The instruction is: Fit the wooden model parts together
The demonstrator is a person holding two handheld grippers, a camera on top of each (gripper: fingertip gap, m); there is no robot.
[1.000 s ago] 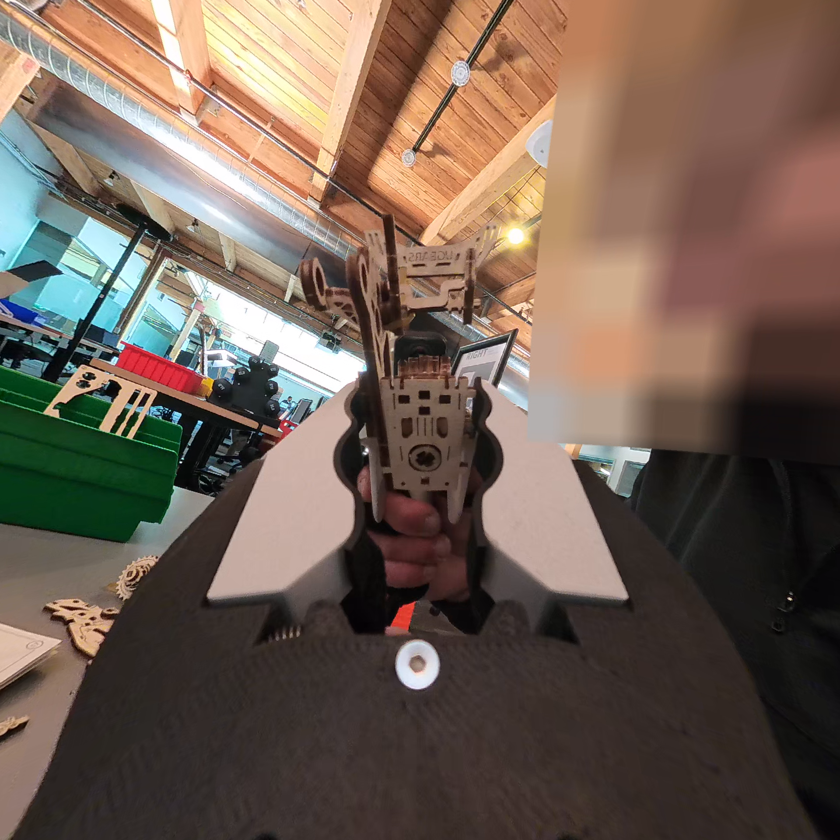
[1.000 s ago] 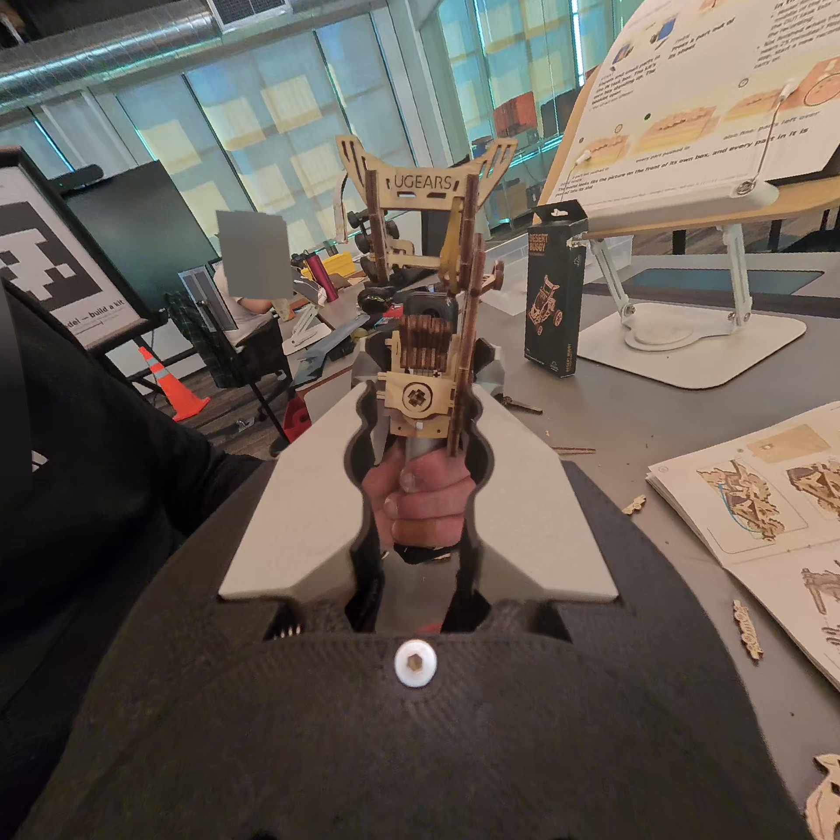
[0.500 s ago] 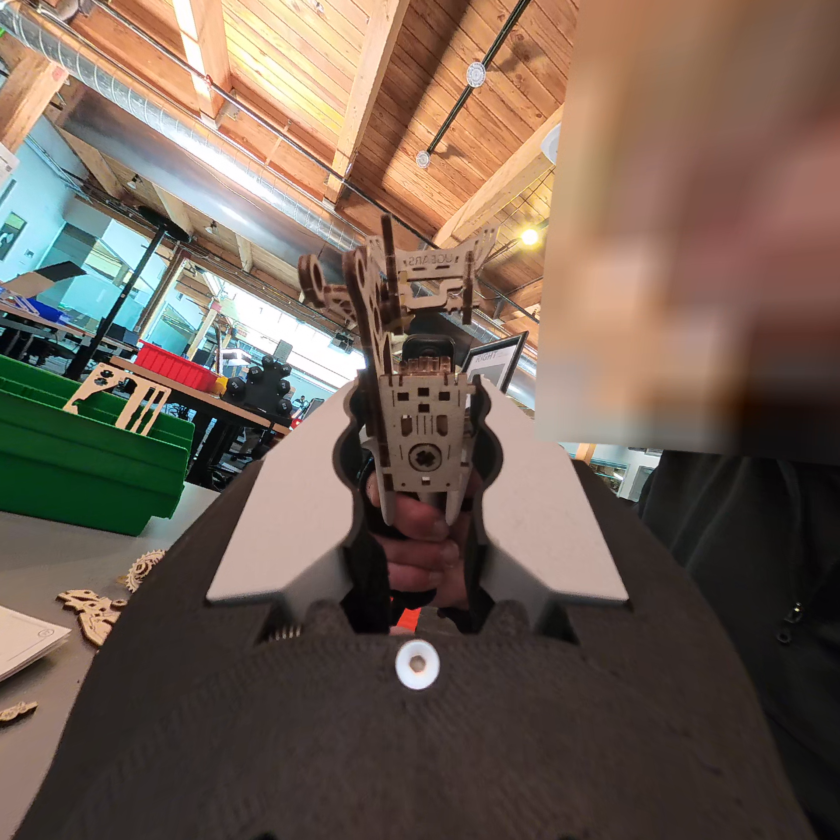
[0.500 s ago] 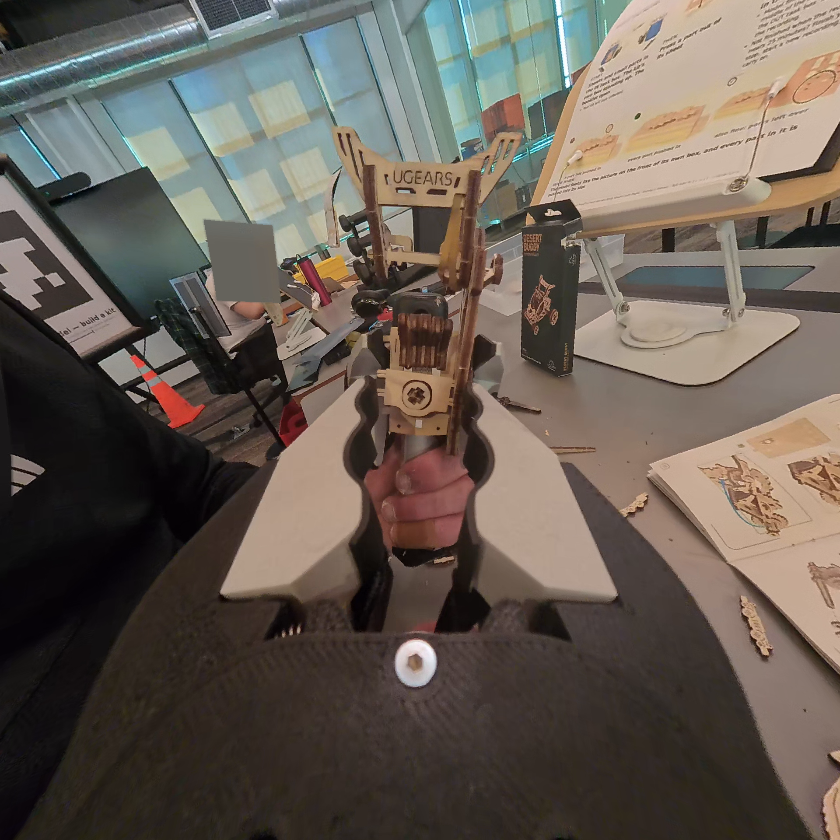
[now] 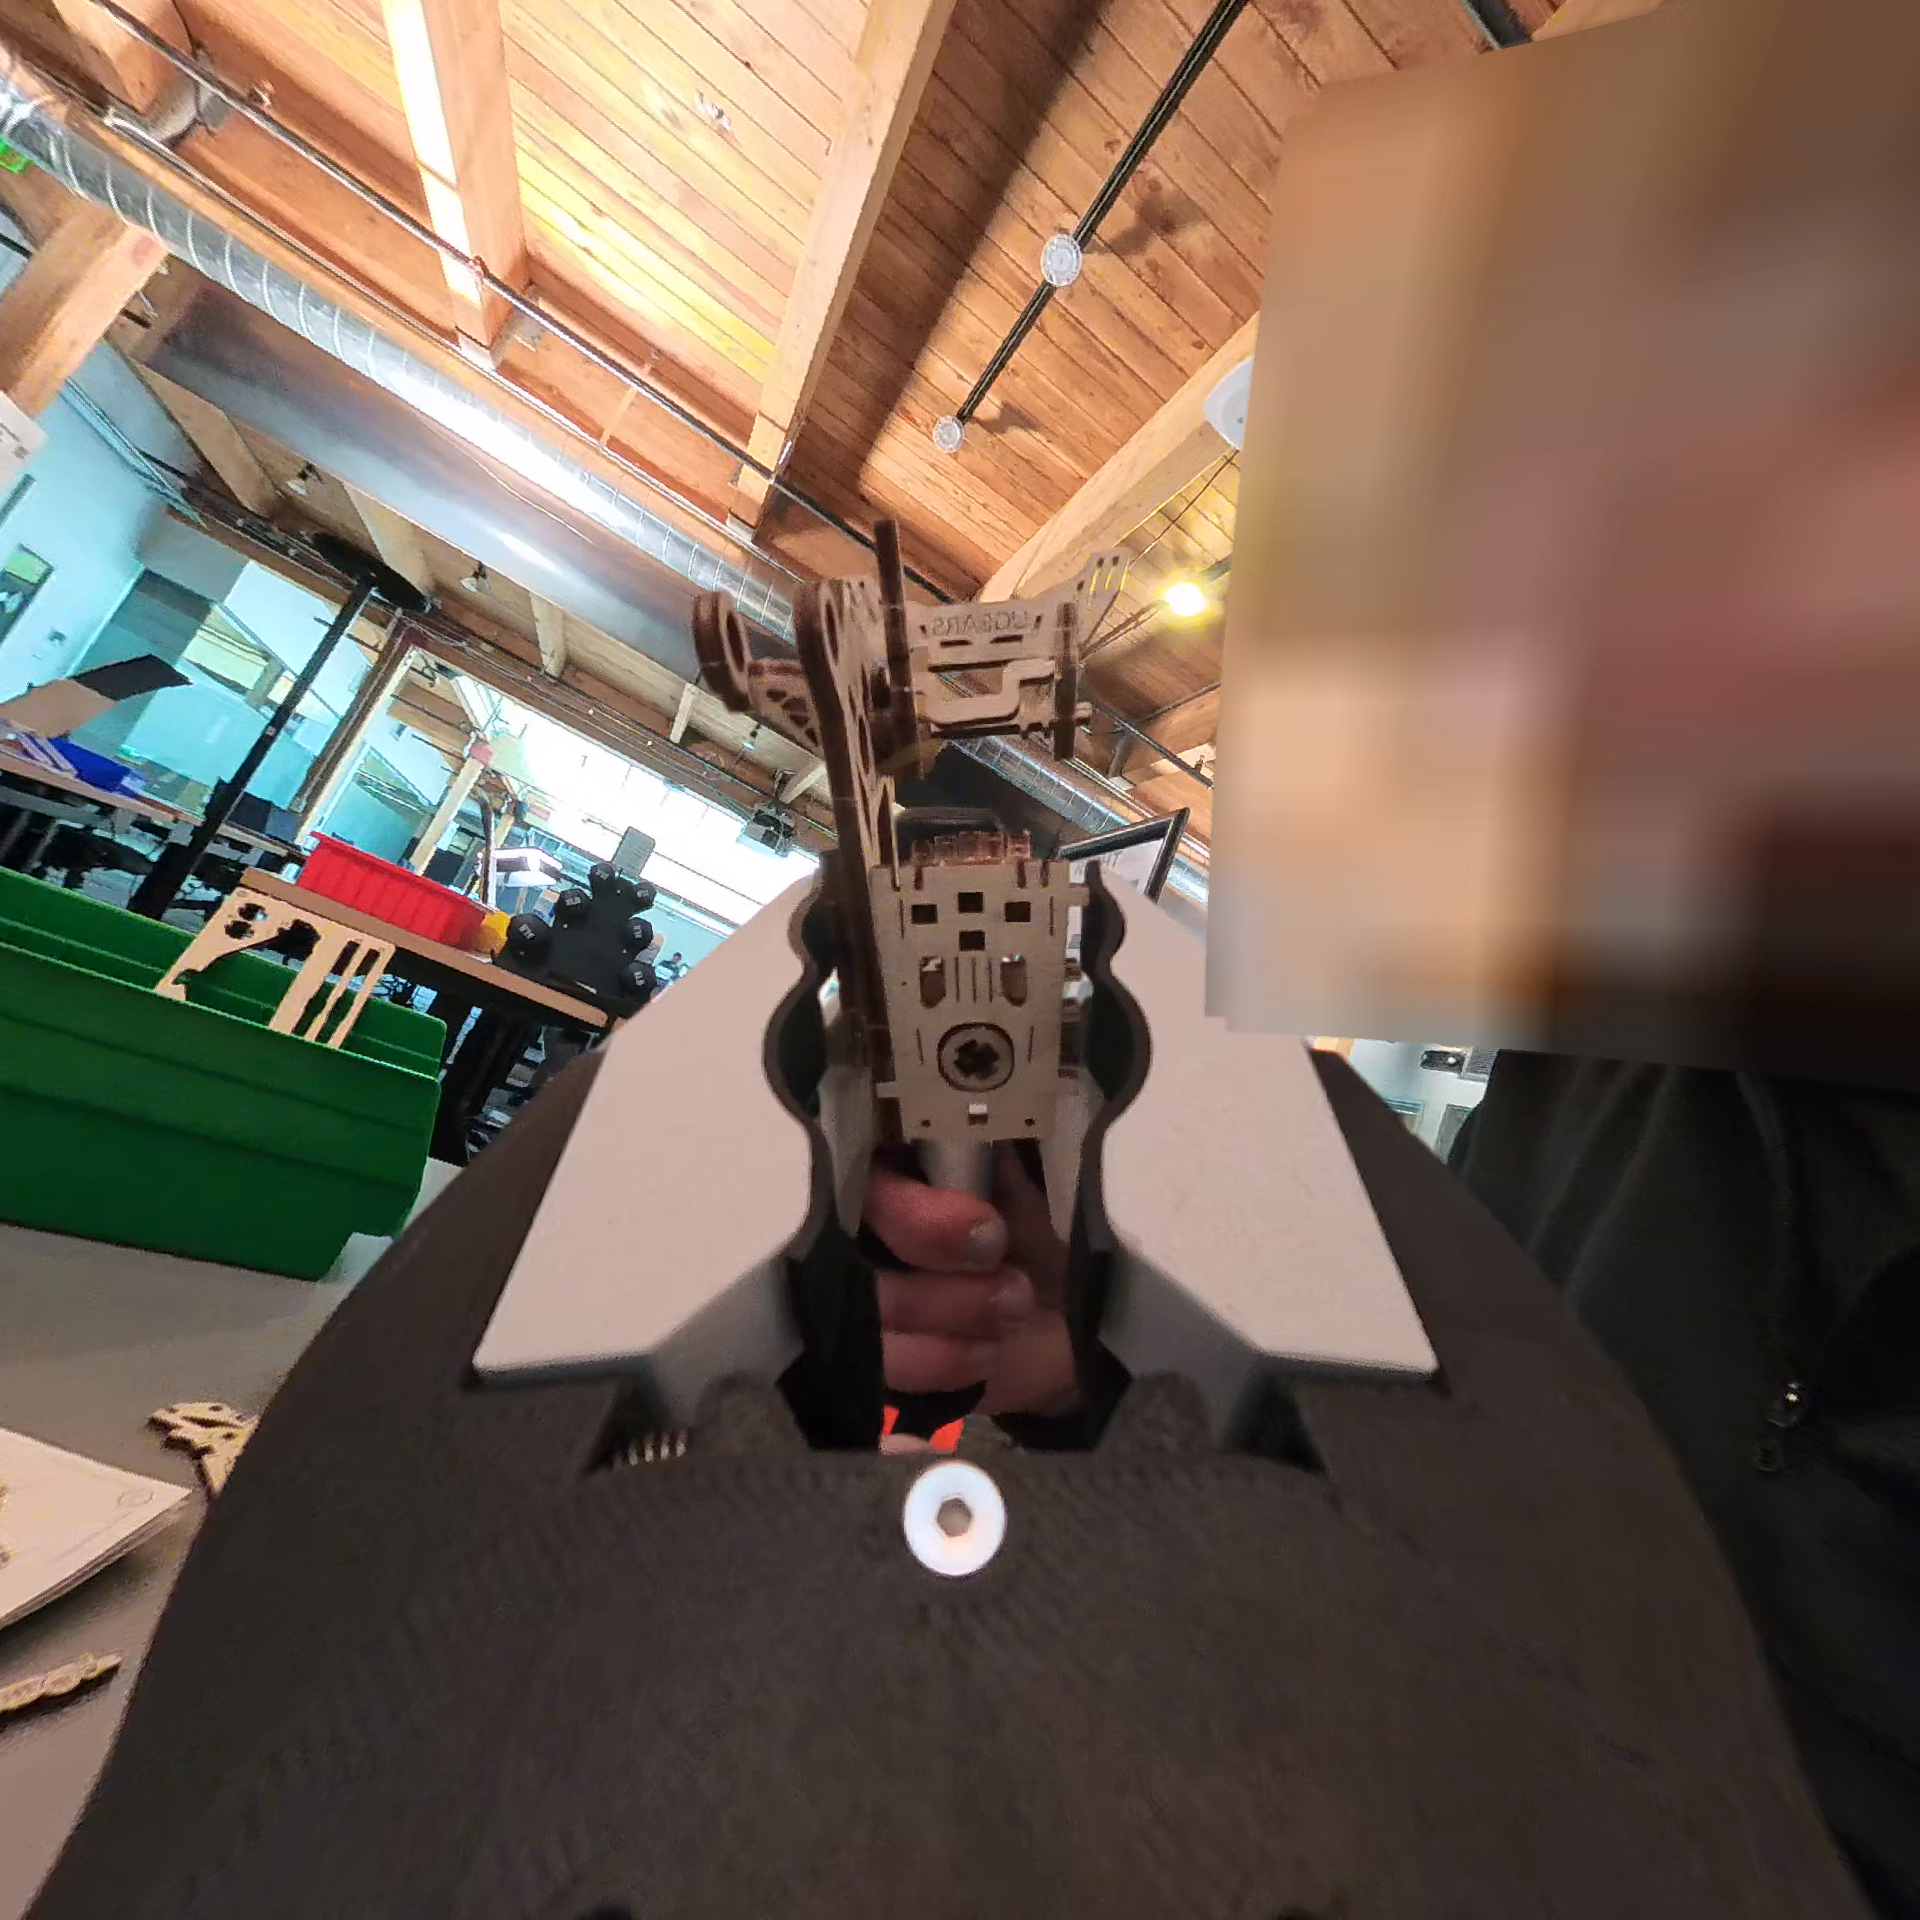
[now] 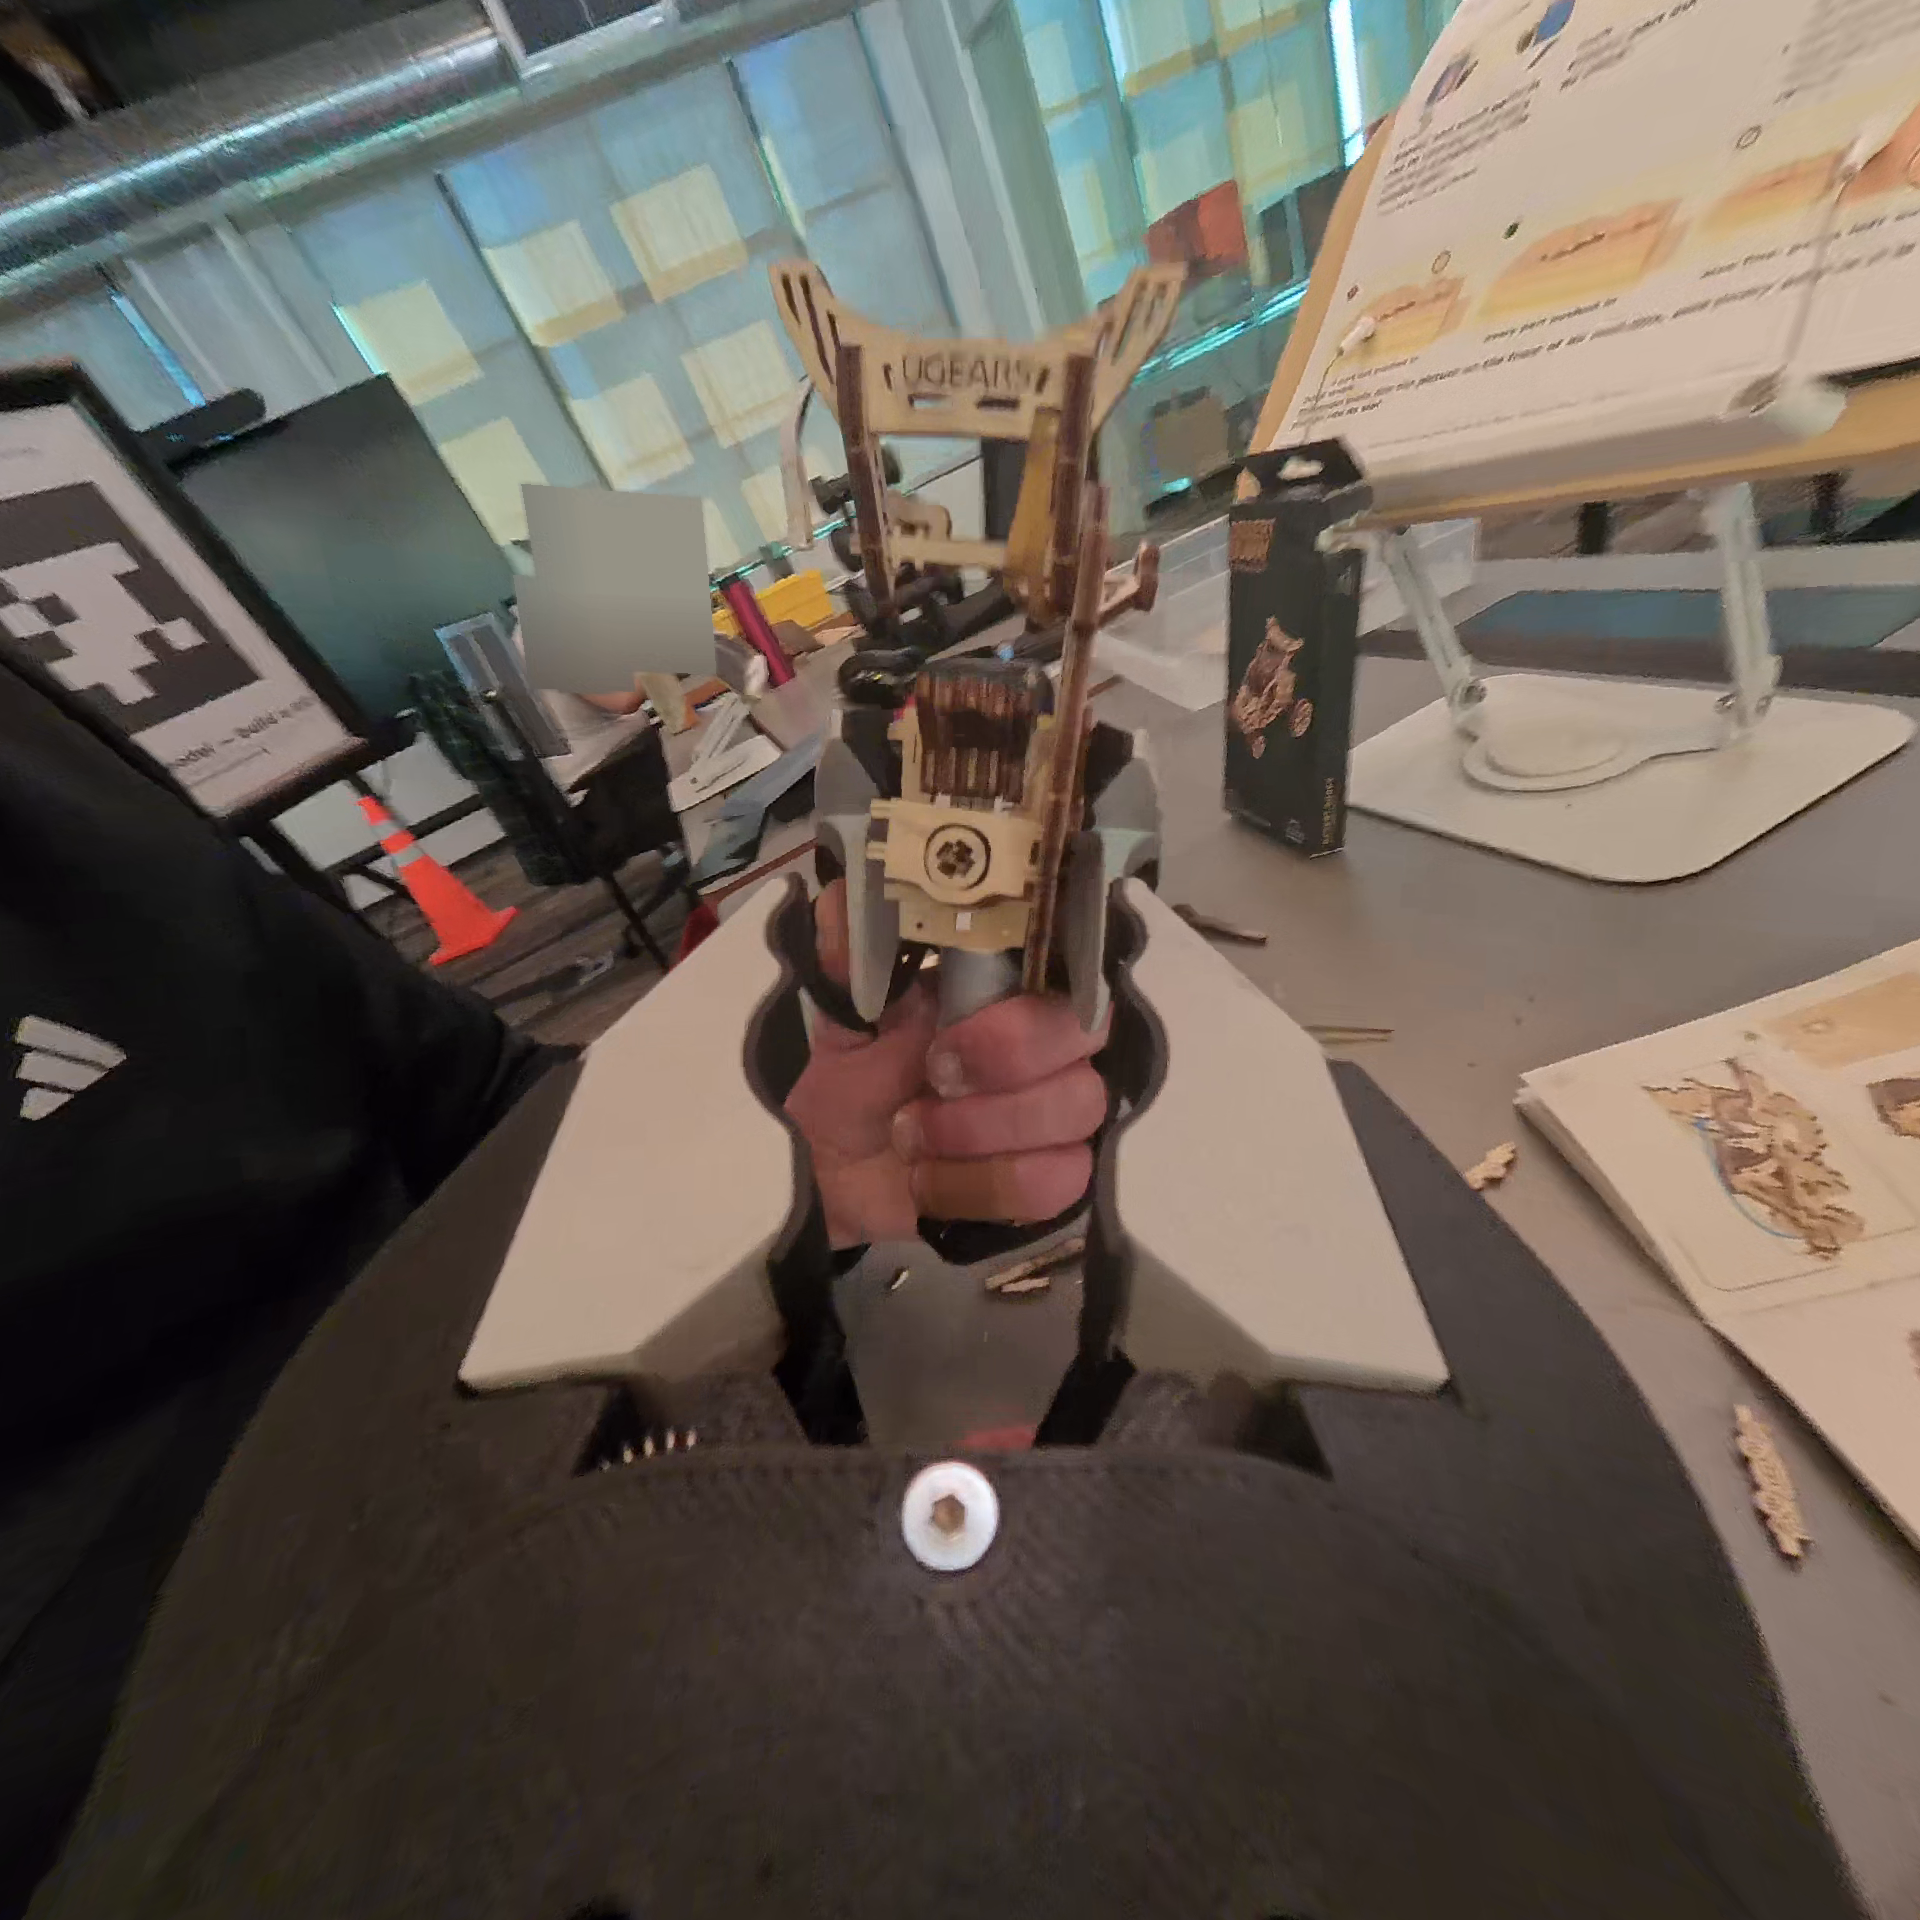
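The wooden model (image 5: 971, 997), a partly built frame with a pierced flat panel and a curved top bar, stands upright between my left gripper's (image 5: 961, 935) fingers, which are shut on its lower part. In the right wrist view the model (image 6: 961, 727) sits just beyond my right gripper (image 6: 956, 904), whose jaws are apart and hold nothing. There the left gripper's grey fingers (image 6: 868, 925) clamp the model from both sides, with a hand (image 6: 987, 1122) around its handle. Both grippers face each other above the table.
A green bin (image 5: 208, 1091) with a cut-out wooden sheet stands at the left. An open instruction booklet (image 6: 1714, 1195), a page on a white stand (image 6: 1610, 790), a black box (image 6: 1288, 675) and loose wooden bits (image 6: 1766, 1496) lie on the grey table. A person in dark clothes is close by. Left and right tips are no more than a few centimetres apart.
My right gripper has opened a little and drawn back, so the model now sits beyond its tips, held only by the left gripper. The left gripper has kept its grip.
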